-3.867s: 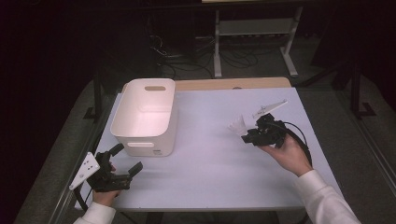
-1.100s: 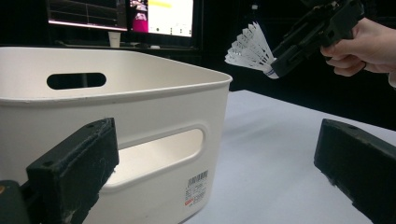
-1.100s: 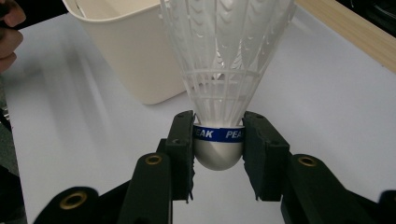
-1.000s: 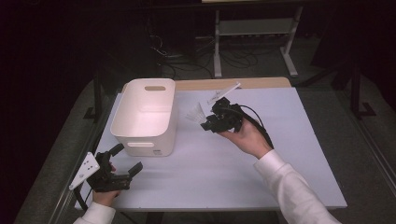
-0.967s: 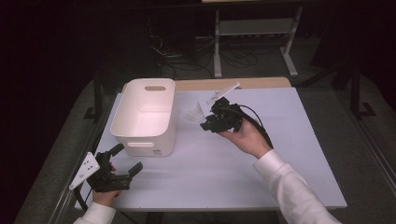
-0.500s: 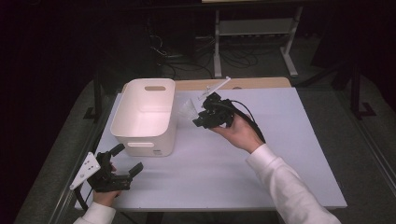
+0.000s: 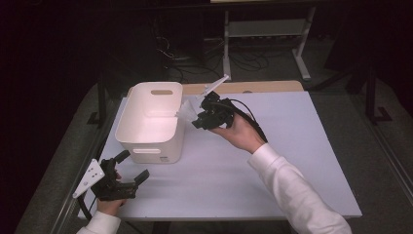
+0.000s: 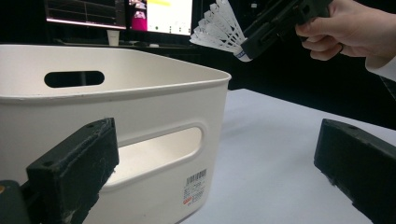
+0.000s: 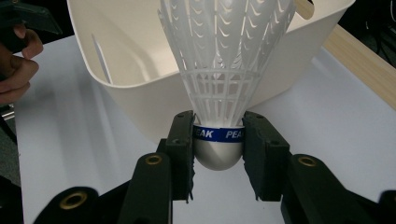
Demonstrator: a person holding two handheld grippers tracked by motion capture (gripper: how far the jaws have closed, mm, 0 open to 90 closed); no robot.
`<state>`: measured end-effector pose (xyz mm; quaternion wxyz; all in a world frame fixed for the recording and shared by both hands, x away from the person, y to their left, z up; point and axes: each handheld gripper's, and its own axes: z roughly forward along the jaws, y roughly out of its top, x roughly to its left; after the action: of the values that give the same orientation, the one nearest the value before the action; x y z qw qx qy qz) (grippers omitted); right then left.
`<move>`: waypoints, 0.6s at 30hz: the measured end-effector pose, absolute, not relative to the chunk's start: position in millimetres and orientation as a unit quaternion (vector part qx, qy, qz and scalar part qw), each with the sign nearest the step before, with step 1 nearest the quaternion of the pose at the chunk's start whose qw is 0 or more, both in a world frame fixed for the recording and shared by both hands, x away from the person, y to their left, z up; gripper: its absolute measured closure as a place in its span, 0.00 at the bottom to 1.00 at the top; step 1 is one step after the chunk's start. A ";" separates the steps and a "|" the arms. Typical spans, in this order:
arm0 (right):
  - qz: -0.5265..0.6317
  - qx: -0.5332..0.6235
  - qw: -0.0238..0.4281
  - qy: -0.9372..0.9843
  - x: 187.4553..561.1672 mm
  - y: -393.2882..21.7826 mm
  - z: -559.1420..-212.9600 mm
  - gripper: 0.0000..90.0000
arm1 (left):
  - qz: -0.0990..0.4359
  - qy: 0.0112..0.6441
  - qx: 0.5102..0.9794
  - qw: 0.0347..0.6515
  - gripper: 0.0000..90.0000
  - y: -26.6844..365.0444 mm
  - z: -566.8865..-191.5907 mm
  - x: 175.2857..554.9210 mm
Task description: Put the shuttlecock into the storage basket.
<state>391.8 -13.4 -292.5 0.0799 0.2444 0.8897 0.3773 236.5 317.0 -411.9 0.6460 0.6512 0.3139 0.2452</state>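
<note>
Two black jaws of our right gripper [image 9: 218, 144] clamp the blue-banded base of a white shuttlecock [image 9: 224, 60], feathers reaching toward the white bin [image 7: 151, 119]. At centre frame of the high view we hold it just off the bin's right rim, above the pale counter [image 7: 292, 161]. Lower left, our left gripper [image 7: 127, 174] rests, jaws apart.

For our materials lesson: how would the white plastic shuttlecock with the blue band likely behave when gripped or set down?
The white plastic shuttlecock probably weighs little: its skirt is open lattice. The thin vanes likely flex, so the right gripper sensibly clamps the rounded base. Laid down, it would probably roll in a curve.
</note>
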 end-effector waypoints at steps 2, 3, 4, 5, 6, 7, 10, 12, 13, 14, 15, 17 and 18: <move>0.378 0.244 0.079 0.890 392.7 -11.3 -291.6 0.71 | 0.244 0.314 0.650 0.647 0.00 317.1 -411.8 236.5; 0.378 0.244 0.079 0.890 392.7 -11.3 -291.6 0.71 | 0.244 0.314 0.650 0.647 0.00 317.1 -411.8 236.5; 0.376 0.243 0.081 0.890 393.1 -10.3 -291.3 0.71 | 0.244 0.314 0.650 0.647 0.00 317.0 -411.9 236.5; 0.378 0.243 0.079 0.890 393.3 -9.2 -291.1 0.71 | 0.245 0.313 0.650 0.647 0.00 317.3 -411.8 236.7; 0.377 0.243 0.080 0.890 393.6 -8.4 -290.8 0.71 | 0.244 0.314 0.650 0.648 0.00 317.3 -411.9 236.7; 0.381 0.235 0.085 0.890 395.4 -7.3 -291.1 0.71 | 0.244 0.314 0.650 0.648 0.00 317.2 -411.9 236.7; 0.381 0.234 0.084 0.890 396.2 -5.5 -289.9 0.71 | 0.244 0.313 0.650 0.648 0.00 317.3 -411.9 236.7; 0.381 0.241 0.078 0.889 395.4 -4.5 -288.6 0.71 | 0.245 0.313 0.650 0.647 0.00 317.5 -411.9 236.7; 0.384 0.242 0.077 0.888 395.4 -2.8 -287.5 0.71 | 0.244 0.314 0.650 0.648 0.00 317.3 -411.9 236.7; 0.384 0.238 0.078 0.889 396.0 -1.9 -287.4 0.71 | 0.244 0.314 0.650 0.648 0.00 317.3 -411.9 236.7; 0.385 0.232 0.084 0.889 397.0 -1.4 -287.2 0.71 | 0.244 0.314 0.650 0.648 0.00 317.3 -411.9 236.7; 0.385 0.235 0.080 0.889 396.2 -0.1 -285.9 0.71 | 0.244 0.314 0.650 0.647 0.00 317.2 -411.9 236.5; 0.388 0.234 0.081 0.888 396.4 1.6 -284.6 0.71 | 0.245 0.314 0.650 0.647 0.00 317.3 -411.9 236.4</move>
<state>396.4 1.6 -284.6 0.0809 0.2337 0.8878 0.3882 236.4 317.3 -411.9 0.6469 0.6505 0.3140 0.2445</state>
